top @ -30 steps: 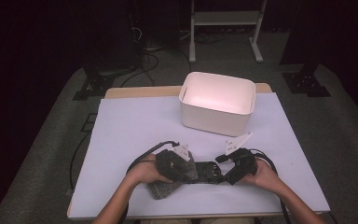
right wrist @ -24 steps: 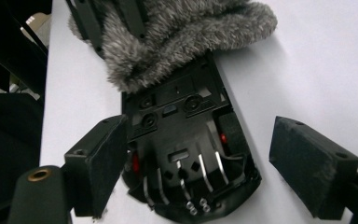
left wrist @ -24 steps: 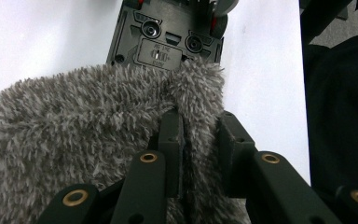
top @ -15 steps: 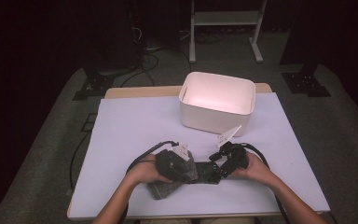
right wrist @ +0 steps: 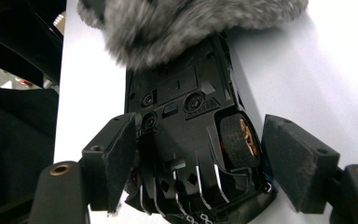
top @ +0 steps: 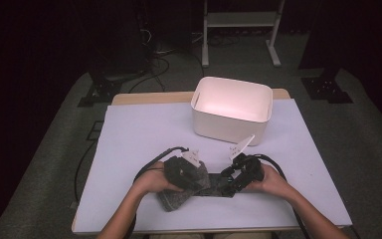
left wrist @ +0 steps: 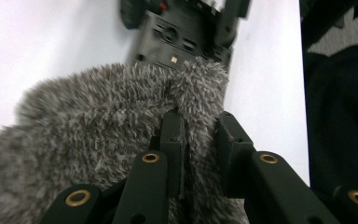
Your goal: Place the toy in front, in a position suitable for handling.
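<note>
Centrally, near the front edge of the worktop (top: 144,129), a black toy car (right wrist: 186,140) lies upside down, its underside and one wheel exposed; one end is covered by a grey furry cloth (left wrist: 98,121); the left tool (left wrist: 200,140) pinches a fold of that cloth between its pressed-together jaws; the right tool (right wrist: 198,163) straddles the car's other end, its jaws having just been closing, the left pad at the body, the right pad apart from the wheel; a white bin (top: 232,108) stands farther back.
</note>
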{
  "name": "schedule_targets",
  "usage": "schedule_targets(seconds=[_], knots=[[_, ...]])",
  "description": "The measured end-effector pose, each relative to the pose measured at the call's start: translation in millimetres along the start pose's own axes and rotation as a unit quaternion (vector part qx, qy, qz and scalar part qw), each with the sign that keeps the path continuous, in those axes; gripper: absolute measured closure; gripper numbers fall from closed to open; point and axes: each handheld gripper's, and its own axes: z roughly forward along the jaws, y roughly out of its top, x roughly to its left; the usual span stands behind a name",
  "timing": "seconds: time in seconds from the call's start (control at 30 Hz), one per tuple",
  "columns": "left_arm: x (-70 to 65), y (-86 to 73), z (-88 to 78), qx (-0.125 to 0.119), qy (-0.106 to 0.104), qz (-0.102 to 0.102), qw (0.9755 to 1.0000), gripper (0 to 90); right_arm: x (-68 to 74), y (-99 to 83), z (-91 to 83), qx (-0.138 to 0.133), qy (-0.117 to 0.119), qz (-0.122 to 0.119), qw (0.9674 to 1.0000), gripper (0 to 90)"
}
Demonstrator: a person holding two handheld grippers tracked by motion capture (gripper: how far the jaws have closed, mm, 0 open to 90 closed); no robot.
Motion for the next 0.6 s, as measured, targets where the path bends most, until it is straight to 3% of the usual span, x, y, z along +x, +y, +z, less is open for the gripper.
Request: schedule_targets(seconds=[0.23,0.27,0.33,0.6], knots=[[12.0,2.1,-11.9,-0.034,0.018,-0.034,0.9987,75.0,10.0,-0.7,-1.1,-0.006,-0.026,-0.037,0.999,27.2],[14.3,3.5,-12.3,-0.036,0.018,-0.041,0.9983,74.9,17.3,-1.1,-1.8,-0.007,-0.045,-0.058,0.9973,27.5],[16.0,5.8,-12.2,-0.035,0.021,-0.045,0.9982,74.7,21.8,-1.4,-1.9,-0.009,-0.055,-0.071,0.9959,27.7],[11.4,10.5,-5.0,-0.034,-0.014,-0.042,0.9984,73.5,38.8,-7.3,-2.0,-0.025,-0.1,-0.121,0.9872,28.4]])
